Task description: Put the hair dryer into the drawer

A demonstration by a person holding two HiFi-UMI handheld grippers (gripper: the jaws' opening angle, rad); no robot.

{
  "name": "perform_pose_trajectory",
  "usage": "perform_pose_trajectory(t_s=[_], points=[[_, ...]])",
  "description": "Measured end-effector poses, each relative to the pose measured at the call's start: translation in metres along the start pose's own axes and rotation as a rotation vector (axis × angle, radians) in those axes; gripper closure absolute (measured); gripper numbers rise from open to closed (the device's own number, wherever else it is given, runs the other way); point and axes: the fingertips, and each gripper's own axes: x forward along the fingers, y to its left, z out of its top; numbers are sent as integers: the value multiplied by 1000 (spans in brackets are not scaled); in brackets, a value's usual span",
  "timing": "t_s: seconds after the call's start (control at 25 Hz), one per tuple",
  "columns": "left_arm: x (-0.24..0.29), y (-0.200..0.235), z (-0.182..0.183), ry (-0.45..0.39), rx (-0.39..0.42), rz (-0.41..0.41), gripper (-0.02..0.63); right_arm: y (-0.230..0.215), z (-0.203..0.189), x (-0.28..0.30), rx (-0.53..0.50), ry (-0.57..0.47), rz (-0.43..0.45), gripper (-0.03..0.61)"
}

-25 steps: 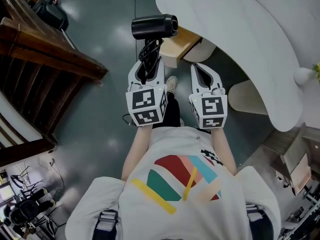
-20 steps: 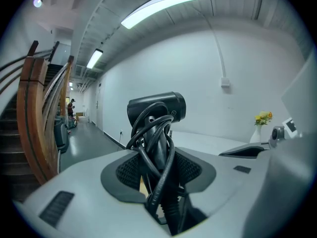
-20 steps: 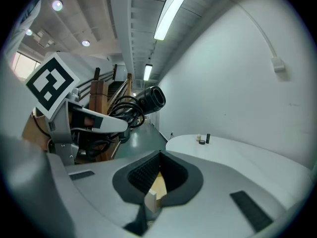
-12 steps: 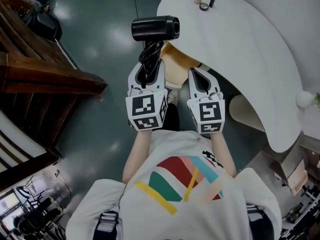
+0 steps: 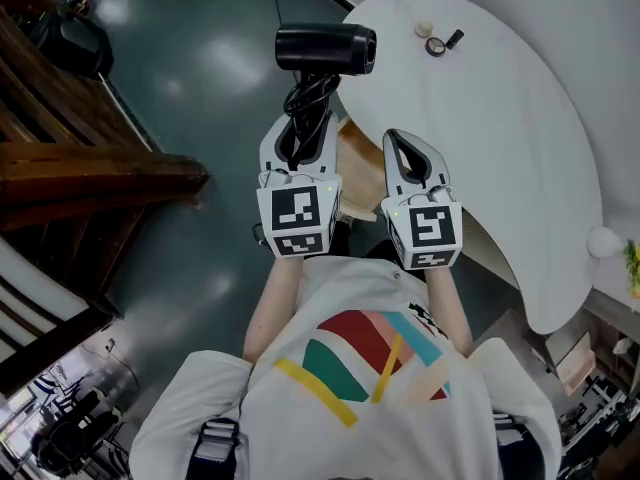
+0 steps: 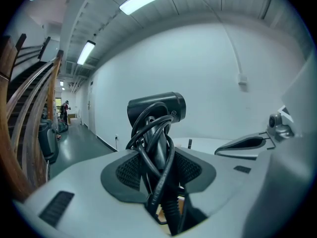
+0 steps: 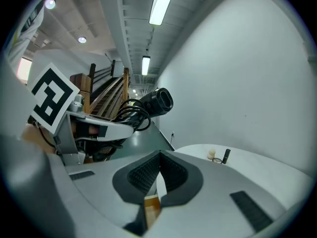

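Left claw [image 5: 300,133] is pinching the black barrel-shaped plastic hair dryer [image 5: 325,48] by its cord-wrapped handle, holding it airborne near the open light-wood drawer [image 5: 352,163] under the white oval desk [image 5: 500,98]; right claw [image 5: 403,143] is sitting pressed together, empty; dryer is looking rigid, top-heavy, smooth-shelled; handle seems the right hold, though cord loops risk slipping.

head cam is looking steeply down; gripper cams are facing forward close behind their jaws, sharing the hair dryer [image 6: 156,109] [image 7: 157,101].
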Motion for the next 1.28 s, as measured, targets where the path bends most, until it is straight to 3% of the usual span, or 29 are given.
perform_pose_trajectory(t_s=[0.28, 0.68, 1.0, 1.16, 1.28], points=[[21, 7, -13, 49, -13, 23, 434, -9, -7, 14, -3, 26, 27, 567], [27, 2, -13, 72, -28, 107, 434, -29, 4, 21, 6, 3, 97, 566], [27, 4, -15, 70, -36, 127, 434, -25, 3, 23, -2, 2, 147, 568], [29, 3, -14, 72, -25, 131, 434, -26, 2, 24, -5, 3, 150, 568], [33, 2, -12, 71, 32, 118, 434, -30, 1, 23, 1, 2, 145, 566]])
